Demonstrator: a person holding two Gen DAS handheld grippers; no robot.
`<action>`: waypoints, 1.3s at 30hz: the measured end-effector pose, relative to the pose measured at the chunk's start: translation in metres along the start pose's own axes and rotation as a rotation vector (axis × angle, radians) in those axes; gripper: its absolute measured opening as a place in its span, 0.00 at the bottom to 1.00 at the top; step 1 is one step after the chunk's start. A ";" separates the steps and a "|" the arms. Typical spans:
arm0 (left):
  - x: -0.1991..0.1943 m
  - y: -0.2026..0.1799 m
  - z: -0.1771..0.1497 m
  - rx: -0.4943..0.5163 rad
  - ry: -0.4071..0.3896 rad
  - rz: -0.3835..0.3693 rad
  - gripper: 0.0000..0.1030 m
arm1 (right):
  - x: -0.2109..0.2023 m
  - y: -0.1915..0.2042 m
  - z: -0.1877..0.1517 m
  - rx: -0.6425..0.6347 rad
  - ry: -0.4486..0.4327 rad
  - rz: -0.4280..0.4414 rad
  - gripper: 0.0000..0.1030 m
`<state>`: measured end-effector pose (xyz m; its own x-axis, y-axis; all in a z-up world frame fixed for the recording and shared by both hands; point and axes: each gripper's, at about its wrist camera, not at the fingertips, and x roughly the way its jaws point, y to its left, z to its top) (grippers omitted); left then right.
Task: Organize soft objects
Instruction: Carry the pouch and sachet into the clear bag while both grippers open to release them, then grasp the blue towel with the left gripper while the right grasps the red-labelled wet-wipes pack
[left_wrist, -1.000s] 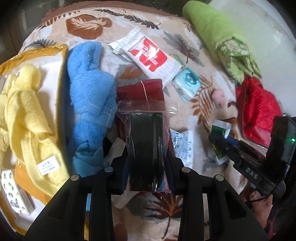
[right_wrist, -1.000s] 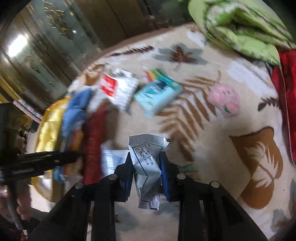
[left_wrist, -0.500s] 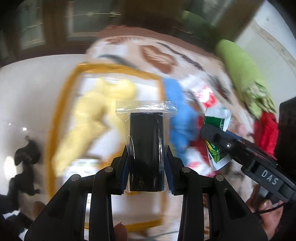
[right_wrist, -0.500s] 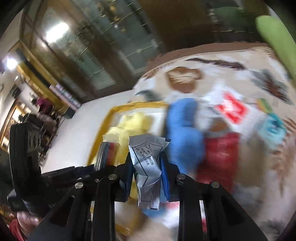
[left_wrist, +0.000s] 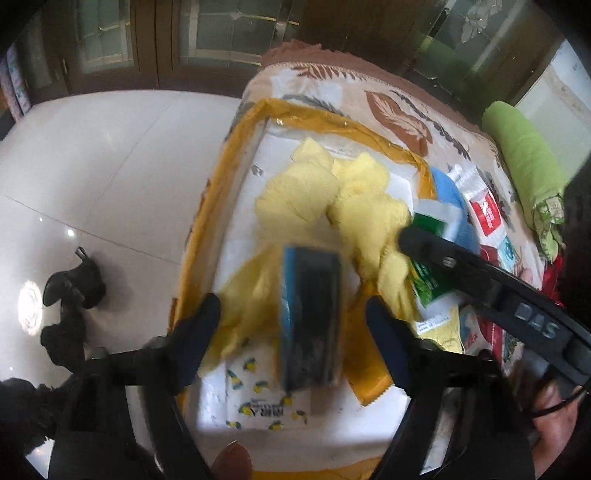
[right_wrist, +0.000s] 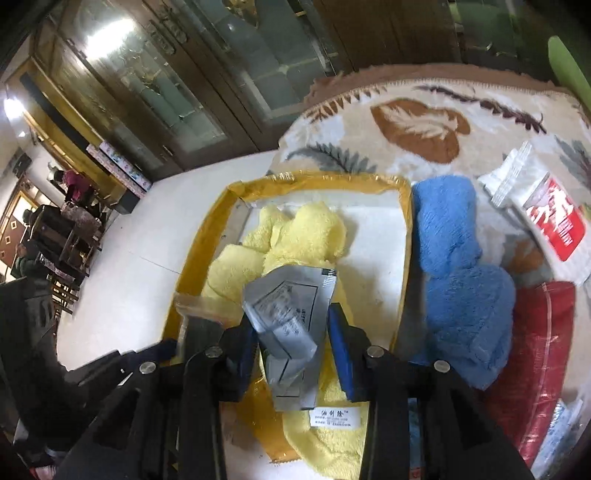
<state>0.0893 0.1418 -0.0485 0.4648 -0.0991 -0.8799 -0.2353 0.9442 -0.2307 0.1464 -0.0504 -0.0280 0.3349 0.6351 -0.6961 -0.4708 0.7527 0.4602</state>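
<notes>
My left gripper (left_wrist: 293, 314) stands open over the yellow-rimmed box (left_wrist: 236, 133). The black bagged packet (left_wrist: 310, 321) is blurred and loose between the spread fingers, above the yellow towel (left_wrist: 306, 195). My right gripper (right_wrist: 291, 325) is open too; the silver sachet (right_wrist: 288, 314) sits loose and tilted between its jaws, over the yellow towel (right_wrist: 295, 236) in the box (right_wrist: 332, 181). From the left wrist view the right gripper's finger (left_wrist: 480, 273) shows with the sachet's green face (left_wrist: 428, 280).
A blue towel (right_wrist: 454, 266), a red bag (right_wrist: 543, 332) and a white-and-red pack (right_wrist: 554, 218) lie on the leaf-patterned blanket (right_wrist: 417, 122) right of the box. A lemon-print tissue pack (left_wrist: 258, 402) lies in the box. White floor (left_wrist: 92, 166) is to the left.
Both grippers swung left from the blanket to above the box, then opened. The black packet and the silver sachet have come free of the jaws.
</notes>
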 end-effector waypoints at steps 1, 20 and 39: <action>-0.001 -0.001 0.001 0.004 -0.005 0.002 0.80 | -0.004 0.000 0.000 0.001 -0.010 0.002 0.37; -0.034 -0.012 -0.012 0.004 -0.033 -0.022 0.80 | -0.087 -0.022 -0.010 0.005 -0.175 0.027 0.62; -0.002 -0.126 -0.020 0.158 0.071 -0.107 0.80 | -0.134 -0.129 -0.082 0.099 -0.145 -0.227 0.67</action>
<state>0.1012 0.0166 -0.0253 0.4168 -0.2180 -0.8825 -0.0484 0.9641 -0.2610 0.0951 -0.2471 -0.0394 0.5394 0.4612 -0.7045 -0.2908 0.8872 0.3581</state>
